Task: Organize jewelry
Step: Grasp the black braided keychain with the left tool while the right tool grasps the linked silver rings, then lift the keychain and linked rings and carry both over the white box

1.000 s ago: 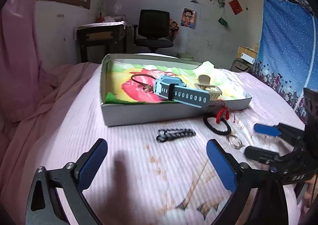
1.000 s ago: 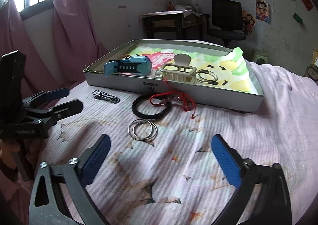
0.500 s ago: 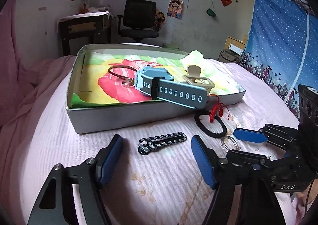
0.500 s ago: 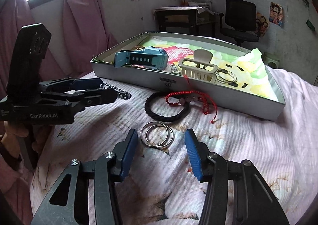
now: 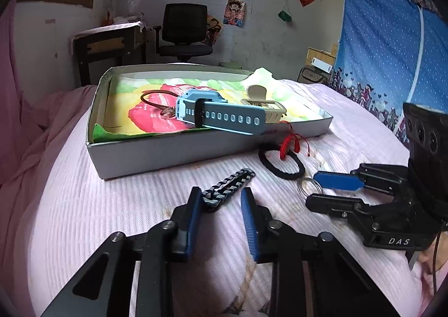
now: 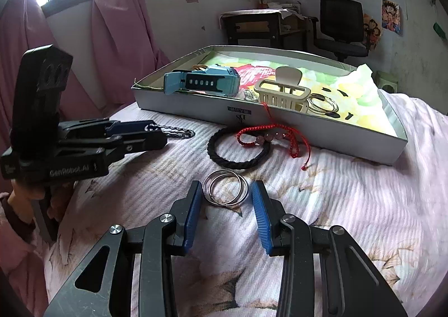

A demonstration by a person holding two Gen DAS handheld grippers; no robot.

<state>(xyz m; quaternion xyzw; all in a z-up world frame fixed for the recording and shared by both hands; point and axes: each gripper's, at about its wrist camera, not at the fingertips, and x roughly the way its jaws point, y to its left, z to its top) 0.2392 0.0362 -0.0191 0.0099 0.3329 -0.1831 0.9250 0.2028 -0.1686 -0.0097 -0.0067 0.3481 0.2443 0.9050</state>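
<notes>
A black-and-white braided chain point(image 5: 231, 184) lies on the pink bedcover. Its near end sits between the closing jaws of my left gripper point(image 5: 221, 196), beside the left pad and apart from the right one. From the right wrist view the left gripper point(image 6: 156, 135) straddles that same chain point(image 6: 179, 130). Two linked silver rings point(image 6: 225, 189) lie flat between the closing jaws of my right gripper point(image 6: 226, 189), a thin gap on each side. The open tray point(image 5: 156, 154) behind holds a blue watch point(image 5: 224, 115) and a beige hair claw point(image 6: 282, 93).
A black braided band point(image 6: 238, 166) and a red cord bracelet point(image 6: 280, 132) lie on the cover just before the tray's front wall point(image 6: 196, 109). More silver rings point(image 6: 322, 105) rest inside the tray. A person's hand point(image 6: 19, 196) grips the left tool. Pink curtains hang at the left.
Both grippers have narrowed from wide open. The left one has come forward around the chain's near end; the right one has come forward around the silver rings.
</notes>
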